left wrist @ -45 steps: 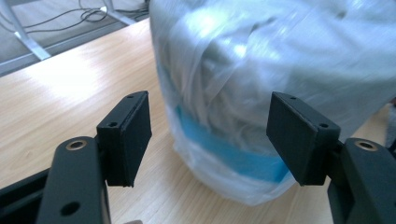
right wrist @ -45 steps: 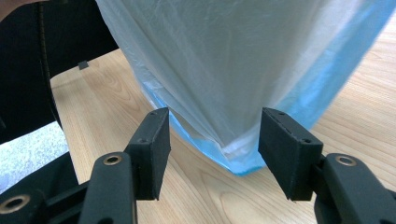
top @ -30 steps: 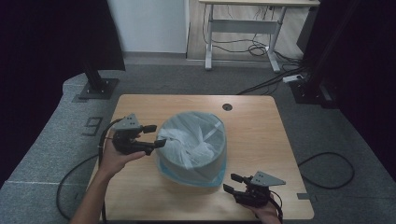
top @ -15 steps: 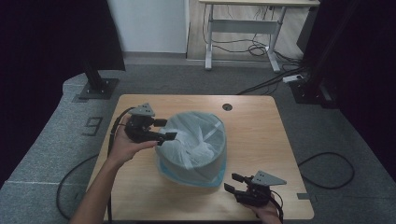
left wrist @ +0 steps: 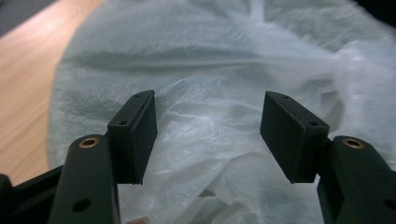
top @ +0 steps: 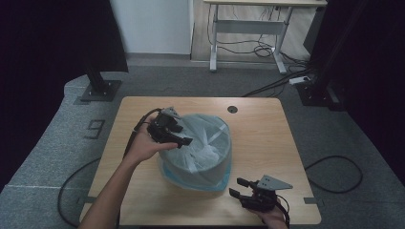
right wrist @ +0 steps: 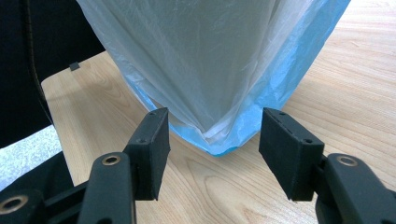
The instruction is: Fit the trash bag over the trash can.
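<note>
At a light wooden table (top: 267,133), the left gripper (top: 184,140) has swung in from the table's left edge and now hangs over the near-left rim of the round grey bin lined with a thin translucent plastic bag (top: 198,150), which stands at the middle of the tabletop. Its jaws have just been closing a little, yet in the left gripper view they stand apart with nothing pinched — crumpled white film (left wrist: 210,121) lies beyond and below the pads (left wrist: 140,133). The move suggests the liner's slack inside the bin is the next thing to be gripped. To the right, the right gripper (top: 238,187) has kept its place at the table's near edge, jaws released, aimed at the blue-tinted hem of the bag (right wrist: 219,140) that pools at the bin's foot; the hem sits ahead of the pads, untouched. What lies at the bottom of the bin is veiled by folds of film, and the person's right hand (top: 274,217) is cut off by the frame.
</note>
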A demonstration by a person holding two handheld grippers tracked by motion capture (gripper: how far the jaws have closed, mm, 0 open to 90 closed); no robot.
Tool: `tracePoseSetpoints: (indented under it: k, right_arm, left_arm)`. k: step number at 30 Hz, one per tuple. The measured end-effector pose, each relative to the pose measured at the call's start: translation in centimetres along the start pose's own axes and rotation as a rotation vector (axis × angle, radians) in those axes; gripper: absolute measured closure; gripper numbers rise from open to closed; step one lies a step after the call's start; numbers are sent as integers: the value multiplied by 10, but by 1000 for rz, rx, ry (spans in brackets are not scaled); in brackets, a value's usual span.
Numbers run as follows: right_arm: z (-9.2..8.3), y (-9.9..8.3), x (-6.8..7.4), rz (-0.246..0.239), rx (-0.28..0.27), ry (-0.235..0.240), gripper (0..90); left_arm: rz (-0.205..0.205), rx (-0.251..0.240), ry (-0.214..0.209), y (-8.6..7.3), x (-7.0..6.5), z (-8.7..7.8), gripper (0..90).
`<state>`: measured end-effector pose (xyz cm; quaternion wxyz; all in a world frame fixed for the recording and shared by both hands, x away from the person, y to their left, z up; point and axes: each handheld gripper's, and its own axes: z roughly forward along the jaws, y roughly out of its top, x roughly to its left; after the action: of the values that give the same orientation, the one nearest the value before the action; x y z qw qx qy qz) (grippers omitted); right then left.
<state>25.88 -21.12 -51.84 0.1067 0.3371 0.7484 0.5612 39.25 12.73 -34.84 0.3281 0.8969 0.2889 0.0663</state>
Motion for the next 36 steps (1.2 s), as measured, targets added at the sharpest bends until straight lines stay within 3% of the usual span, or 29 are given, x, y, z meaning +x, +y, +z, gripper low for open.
tracePoseSetpoints:
  k: [9, 11, 16, 17, 18, 22, 30, 36]
  right_arm:
    - [0, 0, -1, 0, 6, 2, 421]
    - [-1, 0, -2, 2, 4, -1, 421]
    - [-2, 0, -2, 2, 1, -3, 421]
    - [-2, 0, -2, 2, 1, -3, 421]
    - [-2, 0, -2, 2, 0, -2, 421]
    - [-2, 0, -2, 3, 1, -2, 421]
    - [-3, 0, -2, 3, -1, -3, 423]
    - [-2, -1, -1, 3, 7, -2, 424]
  left_arm:
    - [2, 104, 22, 5, 2, 19, 371]
    - [4, 108, 25, 5, 1, 20, 370]
    - [4, 63, 12, 6, 2, 14, 369]
    - [6, 45, 6, 7, 3, 11, 369]
    - [-2, -5, -16, 8, 5, 4, 370]
    - [3, -60, -28, 16, 6, -2, 370]
    - [-4, -69, -62, 30, 8, 8, 370]
    - [1, -36, -79, 40, 8, 24, 367]
